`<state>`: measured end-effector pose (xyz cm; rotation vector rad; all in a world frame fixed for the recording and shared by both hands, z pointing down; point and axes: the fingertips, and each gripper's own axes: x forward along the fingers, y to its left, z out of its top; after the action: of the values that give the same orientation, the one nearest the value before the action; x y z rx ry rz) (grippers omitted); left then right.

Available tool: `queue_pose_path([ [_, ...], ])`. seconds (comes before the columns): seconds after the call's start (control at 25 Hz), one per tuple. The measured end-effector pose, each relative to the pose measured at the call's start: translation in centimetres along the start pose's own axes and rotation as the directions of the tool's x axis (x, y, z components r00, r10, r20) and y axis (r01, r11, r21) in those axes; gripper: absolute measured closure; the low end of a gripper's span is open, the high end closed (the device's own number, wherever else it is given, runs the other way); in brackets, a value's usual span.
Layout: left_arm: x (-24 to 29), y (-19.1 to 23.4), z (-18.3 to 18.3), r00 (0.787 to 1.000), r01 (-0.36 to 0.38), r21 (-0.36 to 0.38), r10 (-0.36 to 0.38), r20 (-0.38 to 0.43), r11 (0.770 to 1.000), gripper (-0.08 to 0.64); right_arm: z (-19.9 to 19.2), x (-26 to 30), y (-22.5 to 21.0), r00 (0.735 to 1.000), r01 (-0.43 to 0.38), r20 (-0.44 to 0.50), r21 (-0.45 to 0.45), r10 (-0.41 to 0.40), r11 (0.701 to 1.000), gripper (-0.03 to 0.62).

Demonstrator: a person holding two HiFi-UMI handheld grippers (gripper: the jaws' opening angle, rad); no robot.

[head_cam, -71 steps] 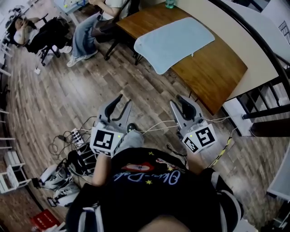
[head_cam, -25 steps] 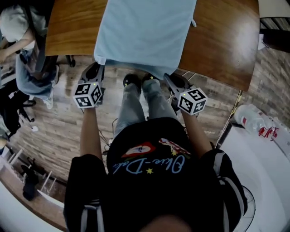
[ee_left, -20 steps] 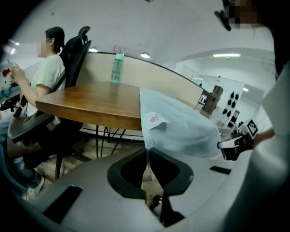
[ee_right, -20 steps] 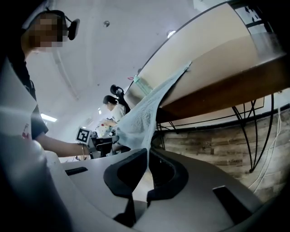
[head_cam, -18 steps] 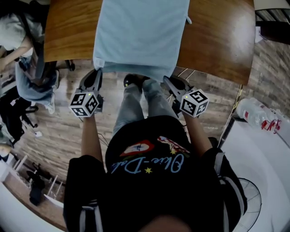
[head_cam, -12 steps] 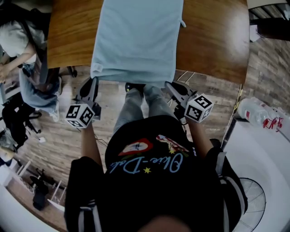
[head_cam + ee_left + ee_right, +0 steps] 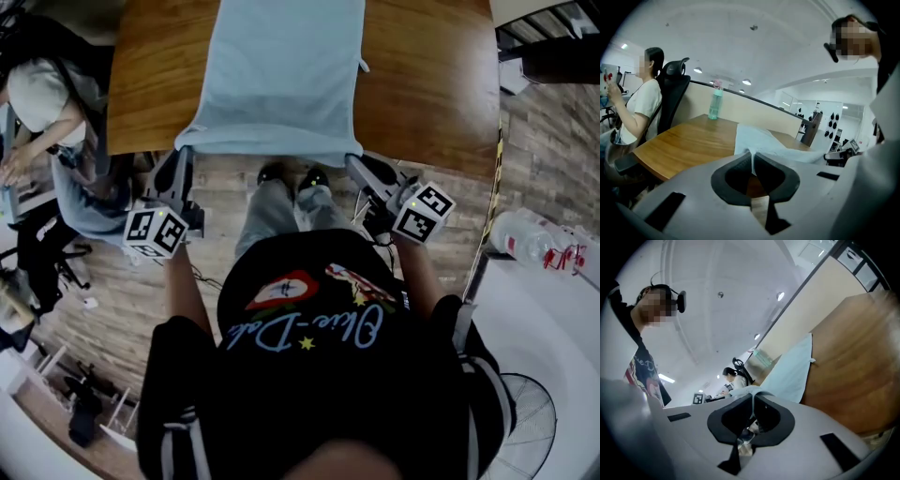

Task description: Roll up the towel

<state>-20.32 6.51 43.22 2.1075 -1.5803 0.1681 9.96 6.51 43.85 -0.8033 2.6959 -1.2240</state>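
Now | towel (image 7: 281, 75) lengthwise away from person (image 7: 323, 366) | left tongs (image 7: 179, 156), right tongs (image 7: 353, 162) pinch its near corners

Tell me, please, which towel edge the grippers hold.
The near edge of the towel, at the table front: left gripper and right gripper pinch its corners; the far edge lies free.

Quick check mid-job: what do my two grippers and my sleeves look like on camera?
The left gripper and right gripper match: pale grey bodies, black curved jaw pads, and each carries a white cube printed with black square markers. The sleeves are short and black with white stripes.
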Motion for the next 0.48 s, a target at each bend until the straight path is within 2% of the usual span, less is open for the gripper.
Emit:
queue_pose_path([
  [0.2,3.0,1.2,1.0,0.999,-0.002,0.071,0.004,-0.040,0.997,0.538,2.2,1.6,-1.3,0.998,0.061,0.009,-0.045,-0.060,0.997,0.583],
  [0.36,5.6,2.3,1.0,0.992,0.001,0.178,0.022,-0.128,0.984,0.538,3.2,3.4,-3.3,0.991,0.134,-0.009,-0.061,-0.135,0.989,0.583],
  [0.48,7.5,2.6,1.2,0.985,0.009,0.227,0.031,-0.171,0.974,0.538,3.9,4.3,-4.7,0.981,0.188,-0.034,-0.093,-0.192,0.978,0.583],
])
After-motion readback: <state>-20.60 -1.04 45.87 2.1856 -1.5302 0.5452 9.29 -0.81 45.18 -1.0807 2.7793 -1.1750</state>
